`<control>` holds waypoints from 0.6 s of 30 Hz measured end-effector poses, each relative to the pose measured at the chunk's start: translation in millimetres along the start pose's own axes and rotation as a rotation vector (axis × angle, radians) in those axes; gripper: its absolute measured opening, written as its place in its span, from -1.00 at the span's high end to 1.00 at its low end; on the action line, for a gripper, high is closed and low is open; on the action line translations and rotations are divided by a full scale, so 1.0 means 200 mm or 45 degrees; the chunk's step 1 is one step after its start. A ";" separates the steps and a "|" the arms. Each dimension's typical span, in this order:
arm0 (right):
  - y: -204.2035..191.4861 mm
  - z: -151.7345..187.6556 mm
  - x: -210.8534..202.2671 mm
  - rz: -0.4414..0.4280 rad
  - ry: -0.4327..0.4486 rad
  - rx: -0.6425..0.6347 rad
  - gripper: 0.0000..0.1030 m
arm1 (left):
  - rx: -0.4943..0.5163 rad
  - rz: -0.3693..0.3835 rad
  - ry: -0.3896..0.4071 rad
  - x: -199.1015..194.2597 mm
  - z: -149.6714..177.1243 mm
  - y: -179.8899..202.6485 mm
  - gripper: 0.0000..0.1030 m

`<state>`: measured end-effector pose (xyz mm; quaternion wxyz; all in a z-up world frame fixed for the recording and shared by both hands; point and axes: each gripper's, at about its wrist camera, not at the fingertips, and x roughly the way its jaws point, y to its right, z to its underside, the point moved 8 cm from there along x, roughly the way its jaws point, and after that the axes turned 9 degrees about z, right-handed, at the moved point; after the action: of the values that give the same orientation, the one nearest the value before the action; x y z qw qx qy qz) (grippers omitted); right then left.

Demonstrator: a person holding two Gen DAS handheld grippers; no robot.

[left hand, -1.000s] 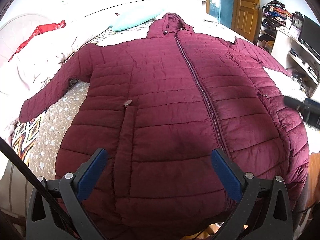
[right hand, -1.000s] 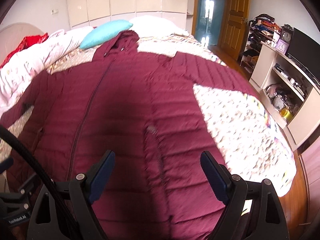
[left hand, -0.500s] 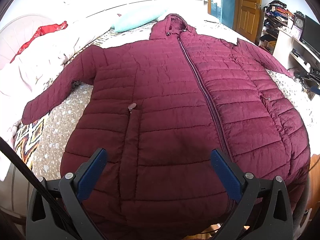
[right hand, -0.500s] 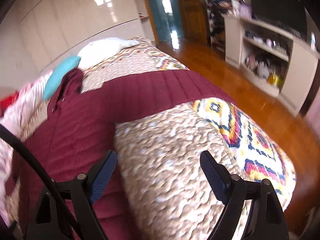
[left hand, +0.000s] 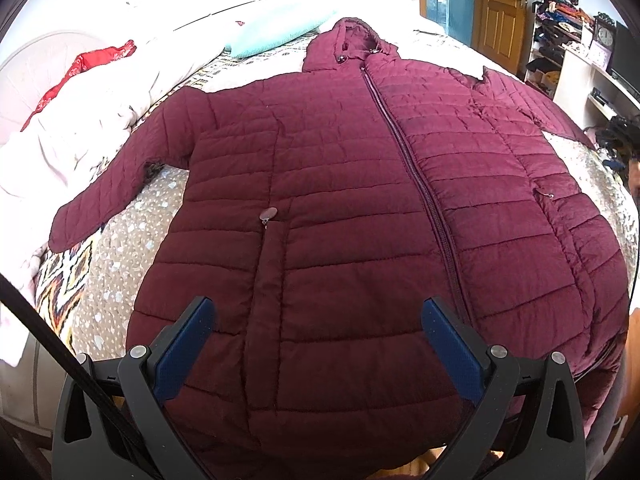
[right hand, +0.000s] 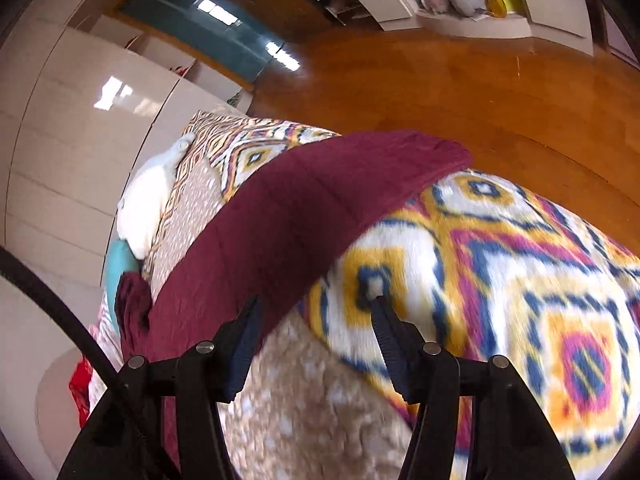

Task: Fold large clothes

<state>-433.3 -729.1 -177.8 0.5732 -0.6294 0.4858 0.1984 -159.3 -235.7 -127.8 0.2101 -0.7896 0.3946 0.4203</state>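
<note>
Left wrist view: a maroon puffer jacket (left hand: pixel 360 216) was found spread flat, zipped, on the patterned bedspread (left hand: pixel 116 248). The left gripper (left hand: pixel 316 336) was held spread wide above its hem, grasping nothing. The right gripper (right hand: pixel 316 320) was likewise parted and empty, beside the jacket's sleeve (right hand: pixel 304 216). A shelf unit (right hand: pixel 472 12) was seen holding assorted items, indistinct.

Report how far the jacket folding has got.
Done: the maroon jacket lies spread flat on the bed, zipped, no fold made. In hand: nothing gripped; the right gripper is open beside the right sleeve, the left gripper open above the hem. Left: every fold.
</note>
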 end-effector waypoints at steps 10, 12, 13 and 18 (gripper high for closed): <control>-0.07 -0.24 0.23 0.087 0.037 0.057 -0.23 | -0.021 -0.040 -0.011 0.05 -0.07 -0.06 -1.00; -0.09 -0.26 0.25 0.139 0.055 0.026 -0.23 | -0.027 -0.047 -0.019 0.07 -0.08 -0.07 -1.00; -0.08 -0.27 0.24 0.167 0.066 0.005 -0.19 | -0.030 -0.050 -0.026 0.08 -0.08 -0.08 -1.00; -0.11 -0.28 0.21 0.306 0.147 -0.163 0.49 | -0.026 -0.046 -0.051 0.11 -0.06 -0.07 -1.00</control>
<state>-413.2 -798.4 -184.5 0.4751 -0.6124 0.5761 0.2595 -134.4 -245.7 -138.6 0.2175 -0.7902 0.3717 0.4360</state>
